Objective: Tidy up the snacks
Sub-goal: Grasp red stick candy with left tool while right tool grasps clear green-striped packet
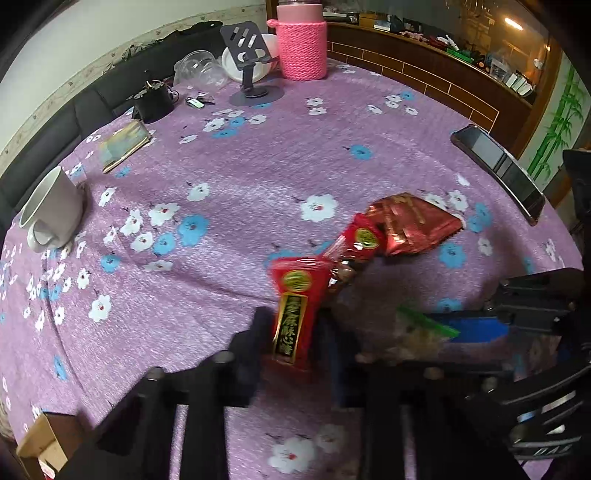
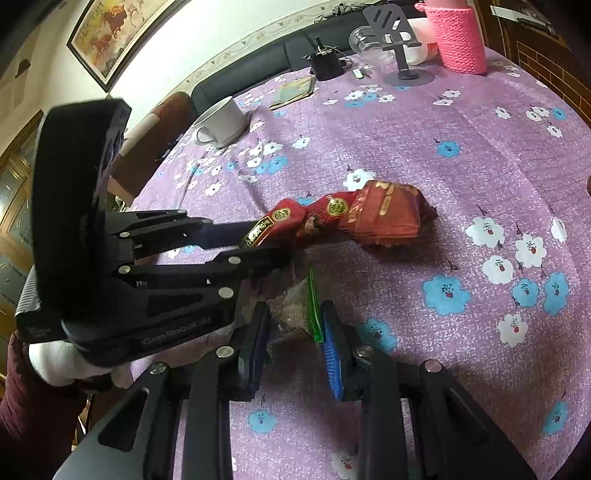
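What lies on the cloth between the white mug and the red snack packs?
Nothing: between the mug and the red packs, only bare flowered cloth shows. The left wrist view shows it best.

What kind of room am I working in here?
Most likely a home dining or living room: a round table under a purple floral tablecloth, a black sofa behind it, a framed painting on the wall, and a white ceramic mug on the table.
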{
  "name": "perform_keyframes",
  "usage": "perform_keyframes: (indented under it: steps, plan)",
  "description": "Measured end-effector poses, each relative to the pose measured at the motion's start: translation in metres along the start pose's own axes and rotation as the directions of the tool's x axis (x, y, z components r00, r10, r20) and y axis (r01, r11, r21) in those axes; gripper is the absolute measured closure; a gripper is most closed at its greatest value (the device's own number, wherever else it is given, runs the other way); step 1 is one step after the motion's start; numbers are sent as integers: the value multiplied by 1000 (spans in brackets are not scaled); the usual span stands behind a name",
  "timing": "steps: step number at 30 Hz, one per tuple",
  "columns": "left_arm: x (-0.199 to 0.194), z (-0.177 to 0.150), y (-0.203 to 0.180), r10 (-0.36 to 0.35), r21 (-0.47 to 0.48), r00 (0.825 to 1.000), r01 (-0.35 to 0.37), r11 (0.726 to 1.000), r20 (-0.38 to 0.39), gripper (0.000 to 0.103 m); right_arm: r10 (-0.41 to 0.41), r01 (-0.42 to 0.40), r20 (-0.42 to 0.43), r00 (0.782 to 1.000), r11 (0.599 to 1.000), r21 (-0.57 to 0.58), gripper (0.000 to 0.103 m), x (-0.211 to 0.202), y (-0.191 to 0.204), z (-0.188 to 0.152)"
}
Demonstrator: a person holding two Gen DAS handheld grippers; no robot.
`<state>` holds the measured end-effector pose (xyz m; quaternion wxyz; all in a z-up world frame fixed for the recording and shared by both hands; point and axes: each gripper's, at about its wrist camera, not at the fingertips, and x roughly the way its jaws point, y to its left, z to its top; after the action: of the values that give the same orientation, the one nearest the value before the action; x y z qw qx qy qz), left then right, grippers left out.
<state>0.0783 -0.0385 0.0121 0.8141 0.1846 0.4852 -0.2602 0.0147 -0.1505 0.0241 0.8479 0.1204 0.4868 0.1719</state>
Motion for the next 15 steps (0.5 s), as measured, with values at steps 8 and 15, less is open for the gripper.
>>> perform_keyframes:
  steps: [8, 15]
  plan:
    - [-21, -15, 0, -28, -64, 999, 29, 997, 22, 81, 8, -8, -1, 1000, 1000, 7, 77, -1, -1, 0]
    - [-45, -33, -1, 12, -99, 998, -7, 995, 55, 81, 4, -4, 1, 1000, 1000, 1, 77, -2, 1, -1]
